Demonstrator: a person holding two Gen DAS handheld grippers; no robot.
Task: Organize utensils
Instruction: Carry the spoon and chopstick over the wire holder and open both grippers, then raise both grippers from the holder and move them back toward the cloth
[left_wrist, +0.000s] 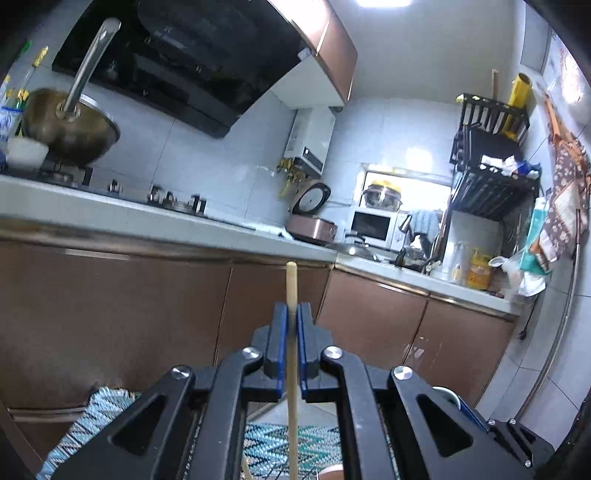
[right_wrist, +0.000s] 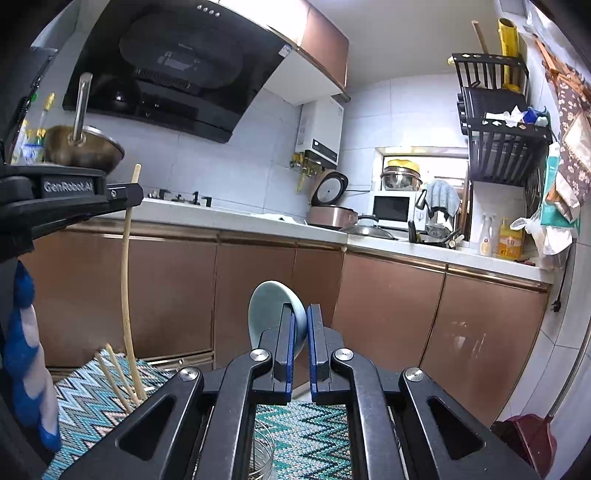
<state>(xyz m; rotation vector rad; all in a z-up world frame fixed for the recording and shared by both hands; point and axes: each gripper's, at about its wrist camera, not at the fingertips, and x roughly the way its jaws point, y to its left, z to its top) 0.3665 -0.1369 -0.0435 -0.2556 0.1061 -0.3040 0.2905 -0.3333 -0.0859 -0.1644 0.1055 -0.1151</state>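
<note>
Counts: 3 pale wooden chopsticks visible in the right wrist view, 1 pale blue ceramic spoon, 1 wire utensil basket.

The left gripper (left_wrist: 291, 317) has its blue-padded jaws closed to a narrow slit w/ one long pale wooden chopstick (left_wrist: 291, 365) pinched between them. Long axis near vertical, upper tip above the jaws in front of the brown cabinet doors (left_wrist: 147, 317), lower end running down toward the teal zigzag woven mat (left_wrist: 273, 443).

The right gripper (right_wrist: 301, 325) is closed almost fully on the pale blue ceramic spoon (right_wrist: 269, 306); bowl end up, hollow facing left, handle hidden.

Only the right view shows the held chopstick's full length from the side, plus 2 more leaning wooden chopsticks (right_wrist: 118, 373) beside its lower end, and the wire utensil basket (right_wrist: 264, 446) on the mat. Left view shows a brown rim at the bottom edge; can't tell what it is.
</note>
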